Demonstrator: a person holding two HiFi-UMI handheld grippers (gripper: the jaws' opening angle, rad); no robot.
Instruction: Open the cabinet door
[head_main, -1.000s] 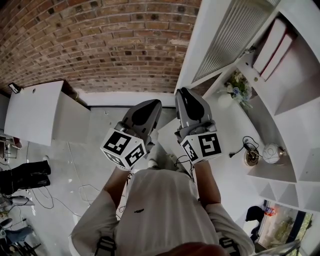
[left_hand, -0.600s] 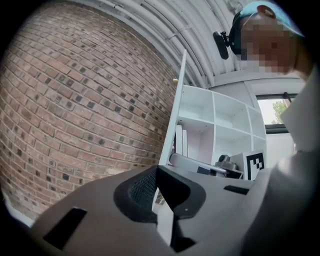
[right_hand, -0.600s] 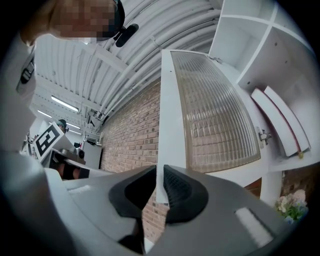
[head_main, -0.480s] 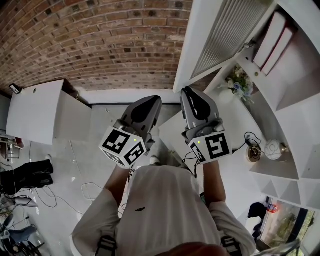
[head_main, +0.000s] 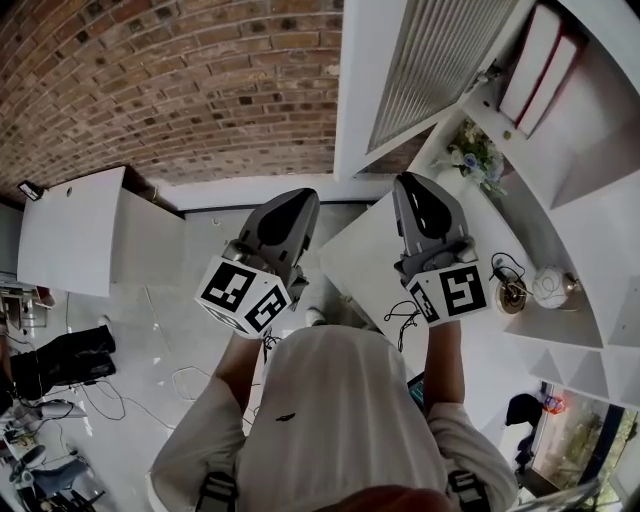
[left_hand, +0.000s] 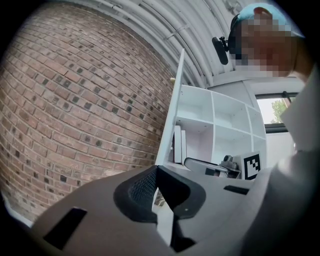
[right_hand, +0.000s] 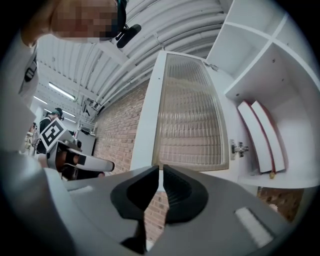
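Observation:
The cabinet door (head_main: 430, 70), a white frame round ribbed glass, stands swung out from the white shelf unit (head_main: 590, 190). In the right gripper view the cabinet door (right_hand: 190, 120) rises straight ahead, its hinge (right_hand: 239, 148) on the right. My right gripper (head_main: 418, 180) points at the door's lower edge from just below; its jaws (right_hand: 161, 167) are closing to a thin slit with nothing between them. My left gripper (head_main: 300, 197) hangs level to the left, away from the door, and shut (left_hand: 156, 167). The left gripper view shows the door (left_hand: 172, 120) edge-on.
White books (head_main: 535, 60) lean in the open compartment. A flower bunch (head_main: 475, 165), a round ornament (head_main: 548, 285) and a black cable (head_main: 500, 265) lie on the shelf top. A brick wall (head_main: 170, 90) is ahead and a white cabinet (head_main: 70, 225) stands at the left.
The door has swung further open. My right gripper has moved to the right, away from the left one, and its jaws have narrowed. The left gripper has barely shifted.

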